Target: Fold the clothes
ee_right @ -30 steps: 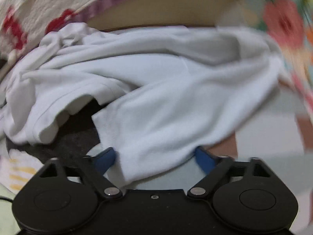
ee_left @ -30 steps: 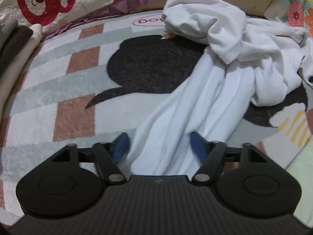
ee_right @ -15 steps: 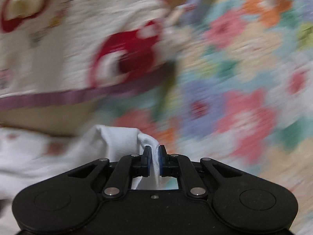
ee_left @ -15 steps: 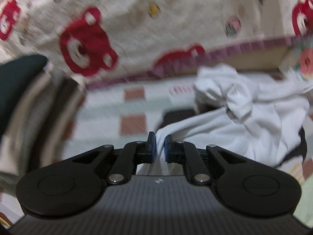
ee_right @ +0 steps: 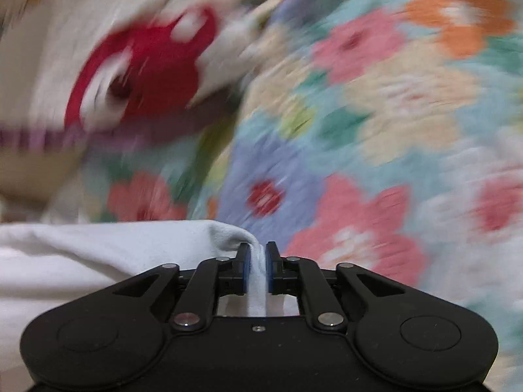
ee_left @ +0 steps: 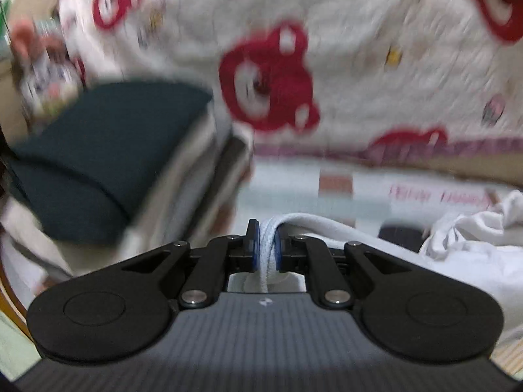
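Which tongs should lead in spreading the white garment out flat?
Probably the left tongs: the white garment trails loose to their right over open rug. The right tongs also grip cloth but face the floral quilt.

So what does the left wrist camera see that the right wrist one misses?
Only the left view shows a stack of folded clothes with a dark one on top, a checked rug, and a crumpled heap of the white garment. Only the right view shows a flowered blanket. Both show a bear-print quilt, blurred, and a claw shut on the white garment: the left claw and the right claw.
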Demonstrator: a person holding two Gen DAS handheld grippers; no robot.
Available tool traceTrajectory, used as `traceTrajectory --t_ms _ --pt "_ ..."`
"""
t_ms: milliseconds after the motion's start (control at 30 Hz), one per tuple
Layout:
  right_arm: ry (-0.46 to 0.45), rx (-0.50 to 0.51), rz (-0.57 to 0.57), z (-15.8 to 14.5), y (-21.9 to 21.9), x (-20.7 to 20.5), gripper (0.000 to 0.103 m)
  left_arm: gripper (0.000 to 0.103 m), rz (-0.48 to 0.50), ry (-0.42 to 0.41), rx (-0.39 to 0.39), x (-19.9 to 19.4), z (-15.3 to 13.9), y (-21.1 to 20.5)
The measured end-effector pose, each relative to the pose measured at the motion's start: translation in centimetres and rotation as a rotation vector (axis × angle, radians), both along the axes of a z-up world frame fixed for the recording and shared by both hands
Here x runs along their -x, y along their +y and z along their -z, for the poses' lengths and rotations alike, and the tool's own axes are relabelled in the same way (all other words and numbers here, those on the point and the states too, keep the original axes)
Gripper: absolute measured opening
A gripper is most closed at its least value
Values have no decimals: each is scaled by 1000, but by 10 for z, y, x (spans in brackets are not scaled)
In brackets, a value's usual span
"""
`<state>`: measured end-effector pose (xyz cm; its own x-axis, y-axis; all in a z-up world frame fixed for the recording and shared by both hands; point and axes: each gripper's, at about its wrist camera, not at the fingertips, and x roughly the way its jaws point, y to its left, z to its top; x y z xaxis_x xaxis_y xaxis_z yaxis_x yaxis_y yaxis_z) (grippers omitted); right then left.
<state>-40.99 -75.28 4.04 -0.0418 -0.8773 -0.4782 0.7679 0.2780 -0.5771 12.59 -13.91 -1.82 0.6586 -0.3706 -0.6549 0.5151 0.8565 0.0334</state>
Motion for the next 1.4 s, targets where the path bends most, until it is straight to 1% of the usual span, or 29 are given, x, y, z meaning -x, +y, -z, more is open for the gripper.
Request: traceTrajectory --t_ms 33,67,100,133,167,200,233,267,333,367,433,500,567,633,667,733,800,833,933,1067,1133,1167,1200,1233,1267,1333,1400 --pt "35 -24 7 12 -4 -7 17 9 8 24 -21 -4 14 -4" --pt "73 -58 17 33 -2 -20 21 9 13 46 -38 -8 27 -8" --pt "79 -80 18 47 5 -30 24 9 7 61 -48 -8 36 -10" --pt "69 -99 8 58 14 -39 34 9 1 72 -53 -8 44 -11" --pt "34 -115 -20 65 27 -47 48 10 -4 74 -43 -5 48 -11" --pt "1 -131 -55 70 41 -54 52 10 -7 73 -37 -3 51 -10" --pt "-27 -147 -102 74 58 -62 54 10 -5 66 -47 -2 51 -9" --pt "-49 -170 -155 77 74 -70 55 11 -3 59 -57 -1 51 -7" --pt "-74 -237 -278 82 107 -88 55 16 2 46 -77 0 51 -5" --pt "-76 -264 -345 83 122 -100 55 16 5 39 -87 1 51 -4" --pt "-49 -300 -496 83 149 -130 56 19 9 25 -108 3 52 -1" --pt "-38 -346 -617 82 170 -159 56 20 8 19 -124 4 52 2" --pt "-35 -397 -725 81 188 -187 56 21 -38 65 -113 4 54 10" --pt "-31 -448 -832 80 206 -216 56 21 -73 67 -101 9 51 20" --pt "-34 -474 -874 81 214 -228 56 21 -90 68 -94 11 49 25" --pt "-64 -538 -913 88 226 -245 56 22 -124 70 -82 16 46 34" --pt "-115 -630 -926 98 236 -258 56 24 -159 72 -70 21 43 44" --pt "-139 -669 -922 104 238 -262 56 23 -166 68 -65 24 41 48" --pt "-211 -761 -892 119 242 -274 58 25 -91 15 -67 40 30 48" --pt "-256 -814 -856 142 241 -293 58 33 128 85 10 68 31 10" --pt "-291 -827 -851 152 238 -304 58 42 237 120 49 82 32 -8" --pt "-313 -834 -851 156 236 -310 57 43 291 138 68 90 33 -18" --pt "-340 -845 -851 160 235 -315 53 44 346 155 87 97 33 -27" --pt "-372 -858 -851 163 233 -319 28 46 401 173 107 104 33 -37" --pt "-396 -866 -845 164 231 -323 8 47 455 190 126 111 34 -46" --pt "-447 -869 -840 163 229 -330 8 51 557 218 154 125 36 -65" --pt "-518 -817 -853 148 232 -327 7 53 608 200 106 140 46 -90"
